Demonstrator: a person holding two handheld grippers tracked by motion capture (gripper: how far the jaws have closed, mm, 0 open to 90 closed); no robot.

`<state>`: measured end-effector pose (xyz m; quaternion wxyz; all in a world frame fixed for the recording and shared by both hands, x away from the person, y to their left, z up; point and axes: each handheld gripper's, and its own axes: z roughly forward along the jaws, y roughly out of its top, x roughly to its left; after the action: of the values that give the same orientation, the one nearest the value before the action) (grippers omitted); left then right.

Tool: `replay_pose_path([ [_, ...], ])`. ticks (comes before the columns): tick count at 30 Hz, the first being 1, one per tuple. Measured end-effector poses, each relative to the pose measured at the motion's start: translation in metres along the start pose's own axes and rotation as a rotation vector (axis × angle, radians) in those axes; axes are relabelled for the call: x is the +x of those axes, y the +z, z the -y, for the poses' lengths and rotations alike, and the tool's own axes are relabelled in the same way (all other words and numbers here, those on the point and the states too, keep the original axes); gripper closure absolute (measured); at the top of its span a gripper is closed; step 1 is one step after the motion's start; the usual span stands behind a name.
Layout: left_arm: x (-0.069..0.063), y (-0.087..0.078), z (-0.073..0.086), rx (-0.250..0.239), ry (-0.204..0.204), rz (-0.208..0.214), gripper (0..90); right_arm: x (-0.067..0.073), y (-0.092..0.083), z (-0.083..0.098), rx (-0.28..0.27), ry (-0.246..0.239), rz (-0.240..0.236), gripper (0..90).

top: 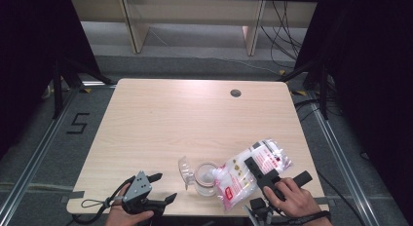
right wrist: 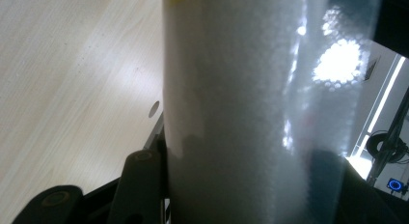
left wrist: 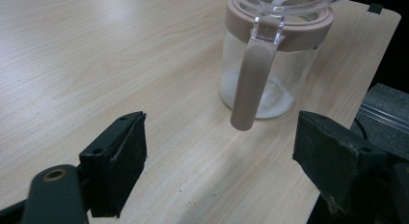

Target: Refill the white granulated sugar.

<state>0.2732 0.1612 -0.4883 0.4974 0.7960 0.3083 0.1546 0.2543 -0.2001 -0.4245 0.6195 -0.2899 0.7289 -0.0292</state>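
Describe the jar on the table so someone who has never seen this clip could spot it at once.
On the light wood table, look at the near edge, between the two hand-held claws. There stands a clear glass jar with a brownish-pink collar and a flipped-open clear lid, a little white powder in its bottom. The bag of white grains, held by the right claw, tilts over its mouth; nothing else there is glass.

Black two-jaw grippers: the left gripper (top: 163,187) carries a grey three-cornered plate and looped black cable; the right gripper (top: 258,170) is all black.

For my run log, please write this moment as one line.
right gripper: shut on clear plastic bag of white grains, tilted over clear glass jar | left gripper: open, holds nothing | jar: some white grains inside
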Motion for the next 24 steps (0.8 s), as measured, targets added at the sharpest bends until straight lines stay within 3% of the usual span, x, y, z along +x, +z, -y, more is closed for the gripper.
replay_pose_path([
  [12,-0.0010,0.0000,0.0001,0.007,-0.002,-0.004,18.9,0.0004,-0.0005,0.0004,-0.003,-0.002,0.002,58.1],
  [13,-0.0010,0.0000,0.0001,0.006,-0.003,-0.005,18.9,-0.0014,0.0010,0.0014,-0.026,-0.037,0.018,58.3],
  [16,-0.0006,0.0001,0.0003,0.001,-0.001,0.000,18.9,-0.0017,0.0013,0.0011,-0.026,-0.040,0.016,58.5],
  [21,-0.0010,-0.0001,0.0001,0.007,-0.001,-0.005,18.9,-0.0018,0.0010,0.0014,-0.025,-0.040,0.015,58.8],
  [22,-0.0010,-0.0001,0.0001,0.007,-0.001,-0.005,18.9,-0.0002,-0.0004,0.0008,-0.011,-0.001,0.007,59.0],
  [23,-0.0009,-0.0001,0.0001,0.007,-0.001,-0.005,18.9,-0.0002,-0.0004,0.0008,-0.011,-0.001,0.007,59.0],
  [24,-0.0009,-0.0002,0.0000,0.006,-0.001,-0.006,18.9,-0.0020,0.0006,0.0019,-0.023,-0.034,0.009,59.1],
])
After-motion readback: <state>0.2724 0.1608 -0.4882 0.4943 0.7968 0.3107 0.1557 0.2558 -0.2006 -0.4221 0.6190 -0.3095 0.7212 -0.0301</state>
